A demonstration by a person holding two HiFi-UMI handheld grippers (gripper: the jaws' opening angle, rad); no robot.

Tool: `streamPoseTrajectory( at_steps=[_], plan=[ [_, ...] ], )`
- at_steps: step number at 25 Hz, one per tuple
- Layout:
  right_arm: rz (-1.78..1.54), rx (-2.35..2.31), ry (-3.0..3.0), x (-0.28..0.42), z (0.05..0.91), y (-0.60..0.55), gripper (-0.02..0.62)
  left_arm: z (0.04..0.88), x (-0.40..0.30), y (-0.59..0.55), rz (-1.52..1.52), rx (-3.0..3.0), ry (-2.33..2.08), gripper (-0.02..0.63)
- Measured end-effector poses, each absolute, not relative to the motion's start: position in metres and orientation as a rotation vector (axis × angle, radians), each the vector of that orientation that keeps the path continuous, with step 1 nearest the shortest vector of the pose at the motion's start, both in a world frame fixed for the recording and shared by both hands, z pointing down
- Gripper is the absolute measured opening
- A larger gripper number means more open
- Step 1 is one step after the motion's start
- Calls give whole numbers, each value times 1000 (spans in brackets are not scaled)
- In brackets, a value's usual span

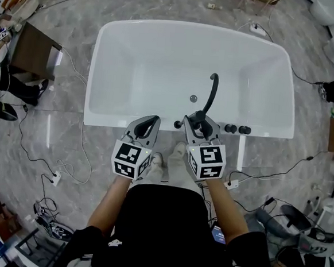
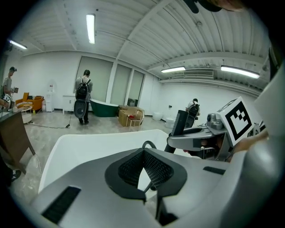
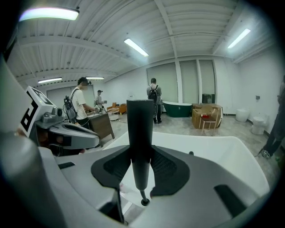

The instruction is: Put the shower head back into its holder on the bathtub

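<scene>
The white bathtub lies just ahead of me, its near rim under both grippers. My right gripper is shut on the black shower head, a slim stick-shaped handle that stands upright between the pads. Its top also shows in the left gripper view. A black curved spout rises from the near rim, flanked by black knobs to the right and one black fitting to the left. My left gripper hovers over the rim left of it, its tips together with nothing held.
Cables and a power strip trail over the grey tiled floor on both sides. A brown table stands to the left. Other people stand far back in the room. The tub drain sits mid-basin.
</scene>
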State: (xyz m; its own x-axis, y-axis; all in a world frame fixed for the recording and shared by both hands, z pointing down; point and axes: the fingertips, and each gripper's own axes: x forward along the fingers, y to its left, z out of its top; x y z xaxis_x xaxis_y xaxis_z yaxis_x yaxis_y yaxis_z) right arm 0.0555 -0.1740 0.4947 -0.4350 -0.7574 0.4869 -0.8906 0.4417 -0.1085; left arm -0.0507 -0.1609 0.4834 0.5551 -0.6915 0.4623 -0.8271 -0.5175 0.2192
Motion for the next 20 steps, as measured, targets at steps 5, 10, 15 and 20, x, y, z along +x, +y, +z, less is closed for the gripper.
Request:
streamPoseTrajectory(
  at_steps=[5, 10, 15, 20],
  plan=[
    [563, 1394, -2291, 60, 529, -175, 146, 511, -46, -157, 499, 2358, -1194, 13],
    [611, 1358, -2252, 64, 565, -174, 146, 541, -42, -152, 540, 2335, -1160, 14],
    [641, 1307, -2204, 67, 597, -165, 146, 565, -37, -146, 559, 2307, -1135, 14],
    [662, 1259, -2181, 66, 623, -162, 146, 582, -39, -149, 564, 2284, -1152, 12]
  ],
)
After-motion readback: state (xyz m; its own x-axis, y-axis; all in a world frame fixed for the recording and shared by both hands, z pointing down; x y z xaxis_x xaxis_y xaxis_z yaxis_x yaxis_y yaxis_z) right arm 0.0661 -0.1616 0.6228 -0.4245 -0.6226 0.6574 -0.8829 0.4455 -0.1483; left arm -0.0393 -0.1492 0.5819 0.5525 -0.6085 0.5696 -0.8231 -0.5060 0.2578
